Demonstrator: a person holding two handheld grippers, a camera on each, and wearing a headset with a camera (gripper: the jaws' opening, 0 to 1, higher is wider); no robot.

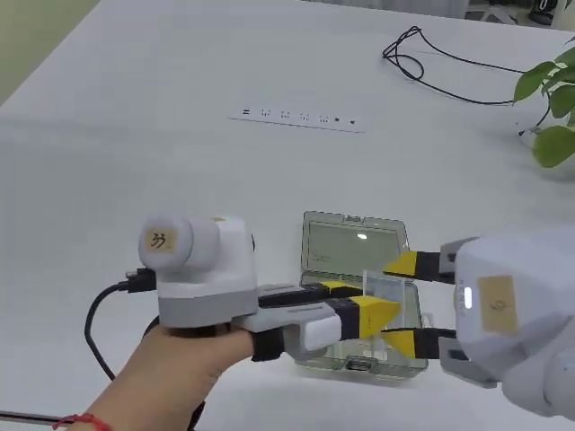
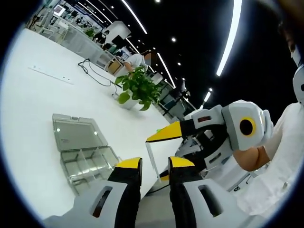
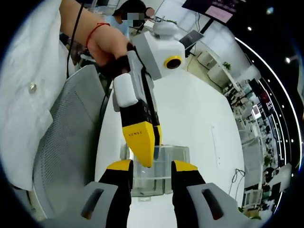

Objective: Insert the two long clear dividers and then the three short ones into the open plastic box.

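Where the white bench (image 1: 135,135) comes to its near edge, right of the middle, the head view shows the open clear plastic box (image 1: 377,366), its hinged lid (image 1: 353,244) laid flat toward the far edge. Above the tray the white, yellow-tipped left gripper (image 1: 377,307) pinches a thin clear rectangular divider (image 1: 384,285). The matching right gripper (image 1: 397,301) faces it with jaws wide — one on each side of the sheet. A flush white power strip (image 1: 299,117) lies mid-bench, a looped black cable (image 1: 431,67) toward the far right corner, and a green leafy plant (image 1: 548,103) at the right edge. In the left gripper view the divider (image 2: 161,156) stands between that gripper's narrow-set jaws, and the box (image 2: 71,178) sits on the bench beside them. In the right gripper view the left gripper's tips (image 3: 145,156) are closed on the divider (image 3: 171,159) over the box (image 3: 152,185) — the right jaws are spread to either side.
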